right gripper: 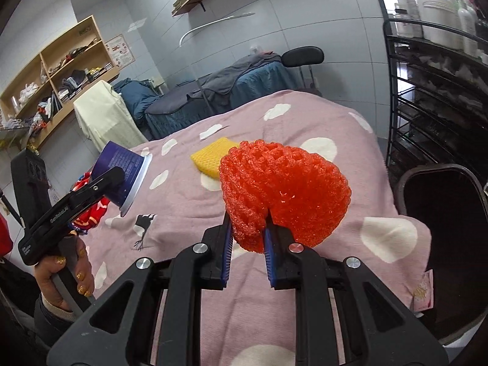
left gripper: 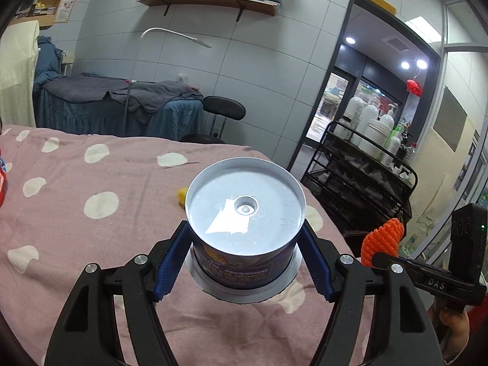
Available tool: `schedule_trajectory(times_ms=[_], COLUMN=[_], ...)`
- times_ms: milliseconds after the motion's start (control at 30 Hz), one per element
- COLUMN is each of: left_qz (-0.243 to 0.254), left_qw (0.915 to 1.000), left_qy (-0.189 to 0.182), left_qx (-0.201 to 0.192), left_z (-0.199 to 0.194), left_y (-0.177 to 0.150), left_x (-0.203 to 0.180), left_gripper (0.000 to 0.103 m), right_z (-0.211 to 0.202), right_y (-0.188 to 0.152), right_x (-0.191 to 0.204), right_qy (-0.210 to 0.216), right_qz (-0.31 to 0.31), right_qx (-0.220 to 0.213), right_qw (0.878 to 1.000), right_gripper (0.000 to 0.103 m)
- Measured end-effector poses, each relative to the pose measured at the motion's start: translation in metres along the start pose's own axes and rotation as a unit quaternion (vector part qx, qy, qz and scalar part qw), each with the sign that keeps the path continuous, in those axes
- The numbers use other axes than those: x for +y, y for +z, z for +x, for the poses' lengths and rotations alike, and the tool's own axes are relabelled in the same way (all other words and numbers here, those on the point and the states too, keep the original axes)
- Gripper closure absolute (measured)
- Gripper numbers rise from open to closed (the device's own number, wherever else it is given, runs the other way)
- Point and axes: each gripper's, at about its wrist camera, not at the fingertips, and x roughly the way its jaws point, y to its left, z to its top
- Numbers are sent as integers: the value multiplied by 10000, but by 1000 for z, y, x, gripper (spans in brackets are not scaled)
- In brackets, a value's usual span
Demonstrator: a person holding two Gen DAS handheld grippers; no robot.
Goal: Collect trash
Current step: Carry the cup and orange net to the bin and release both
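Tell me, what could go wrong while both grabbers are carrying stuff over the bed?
The left gripper holds the upside-down purple cup by its smooth sides, so it might slip out. The right gripper pinches only the orange foam net's bottom edge; it could pull free and miss the black bin. The yellow foam net might get forgotten.

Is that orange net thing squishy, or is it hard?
Probably squishy: the orange foam net pinches thin where the right gripper squeezes it, then puffs out above. It likely weighs little, since it stands up from that small pinch without drooping.
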Motion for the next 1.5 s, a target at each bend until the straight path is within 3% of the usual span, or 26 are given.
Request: schedule_trajectory(times_ms=[433,800,867,900,933,1000,1267,1500], left_qz=[483,801,817,808,806,831,1031,1239], left_qw=[9953,9873,9859,9852,9844,9829,9740,9594], left_qy=[-793,-1257,-1329,-1374,-1418,-1475,-1759,-2112], left_qx=[288,548,602,633,663,720,993,1397], left_z=[28,53,58,61,63,67,91,122], left_y=[-14,-20,-20,-20,-21,-21,-24,-36], left_x=[-71,-119,-124,-128,-130,-137,-173,-218], left_gripper=[33,33,33,33,33,33,33,33], right_z=[-27,11,15,17,18,17,-13,-42], right_y=[-13,-32,-38,-40,-42,-46,-55,-69], right_x=[-106,-194,-202,-206,-208,-209,-203,-193], right_qy=[-1109,-1793,-1900,-1894,-1877,-1963,-2065,-2228], right_qz=[708,1454,1578,1630,1655,1658,1776,1825], right_qx=[-169,474,538,578,609,586,207,-48], right_qw=[9912,9718,9675,9665,9663,9646,9620,9576], right_gripper=[84,84,78,70,53,29,20,17])
